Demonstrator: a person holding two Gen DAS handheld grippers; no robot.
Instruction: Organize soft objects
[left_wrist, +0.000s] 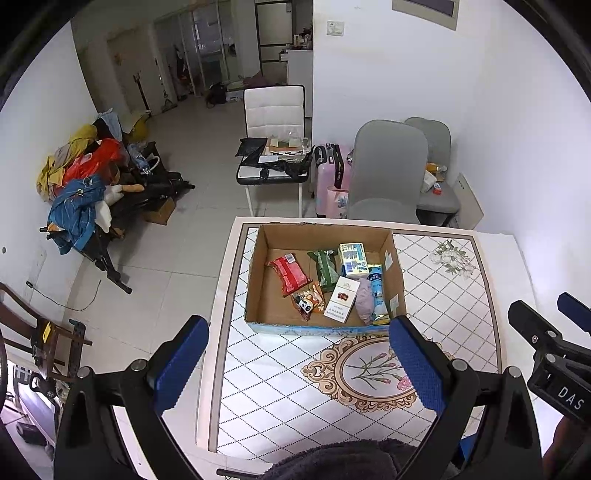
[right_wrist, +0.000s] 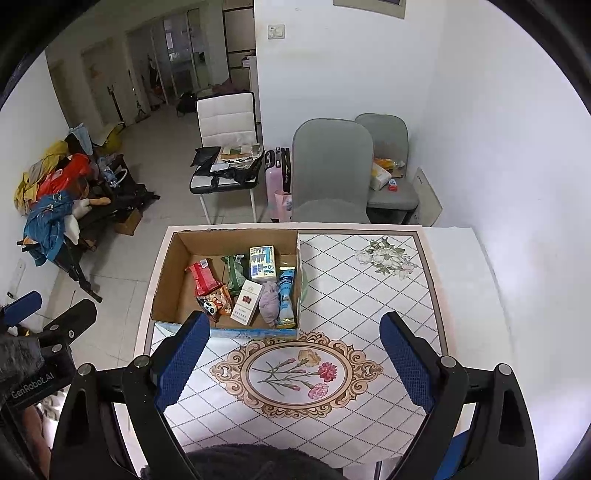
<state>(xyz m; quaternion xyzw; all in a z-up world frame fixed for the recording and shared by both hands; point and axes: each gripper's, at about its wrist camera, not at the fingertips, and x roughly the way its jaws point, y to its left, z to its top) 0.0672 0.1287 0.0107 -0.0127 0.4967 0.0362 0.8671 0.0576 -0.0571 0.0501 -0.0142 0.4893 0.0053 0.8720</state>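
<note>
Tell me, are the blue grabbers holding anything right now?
No, nothing is held. The left gripper and the right gripper both have their blue fingers spread wide over the patterned table, short of the brown cardboard box.

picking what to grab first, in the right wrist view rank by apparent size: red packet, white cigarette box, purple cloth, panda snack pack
1. red packet
2. white cigarette box and purple cloth, too alike to separate
3. panda snack pack, though partly hidden
</note>
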